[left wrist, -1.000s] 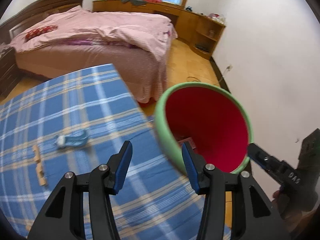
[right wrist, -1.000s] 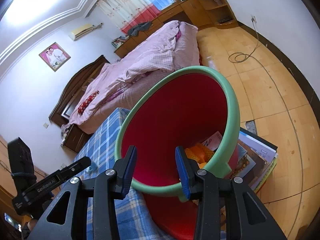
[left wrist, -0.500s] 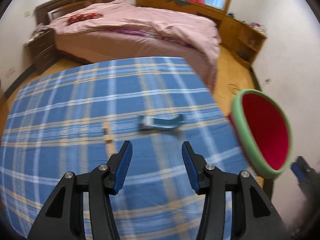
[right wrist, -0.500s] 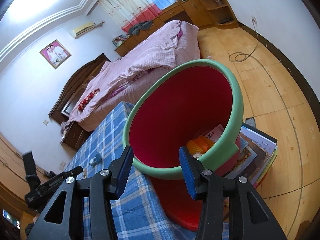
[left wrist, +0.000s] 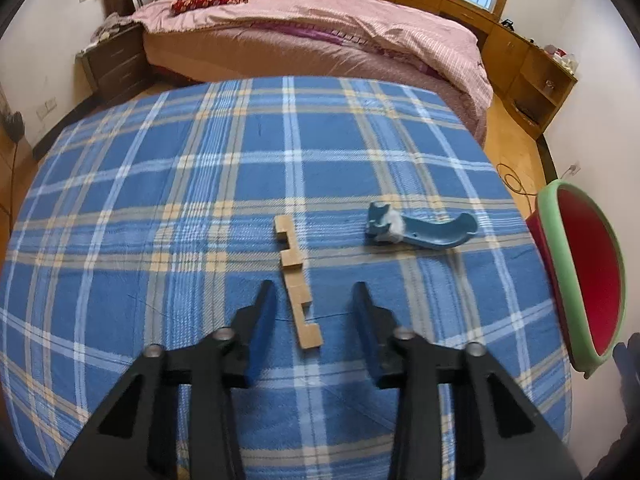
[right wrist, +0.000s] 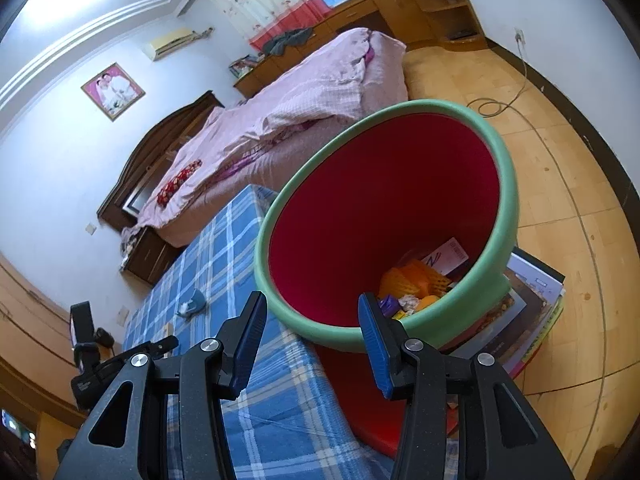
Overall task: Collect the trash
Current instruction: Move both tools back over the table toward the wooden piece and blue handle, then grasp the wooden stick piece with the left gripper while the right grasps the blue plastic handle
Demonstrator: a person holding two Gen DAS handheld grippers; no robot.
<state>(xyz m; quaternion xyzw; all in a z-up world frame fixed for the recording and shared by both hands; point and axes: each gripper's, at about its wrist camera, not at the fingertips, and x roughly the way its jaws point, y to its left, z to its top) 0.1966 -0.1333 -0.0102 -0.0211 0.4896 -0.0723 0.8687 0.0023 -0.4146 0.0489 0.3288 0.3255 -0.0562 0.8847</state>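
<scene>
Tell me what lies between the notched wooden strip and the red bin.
In the left wrist view, a blue plastic piece lies on the plaid cloth between the notched wooden strip and the red bin.

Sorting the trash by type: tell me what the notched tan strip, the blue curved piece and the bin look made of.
Notched tan strip: probably wood or pressed board; matte, flat, square-cut notches, pale raw edges.
Blue curved piece: likely moulded plastic; smooth, slightly glossy, with a whitish wad at one end, material unclear.
Bin: seemingly plastic; thick, rounded green rim, uniform red inside, soft sheen.
</scene>
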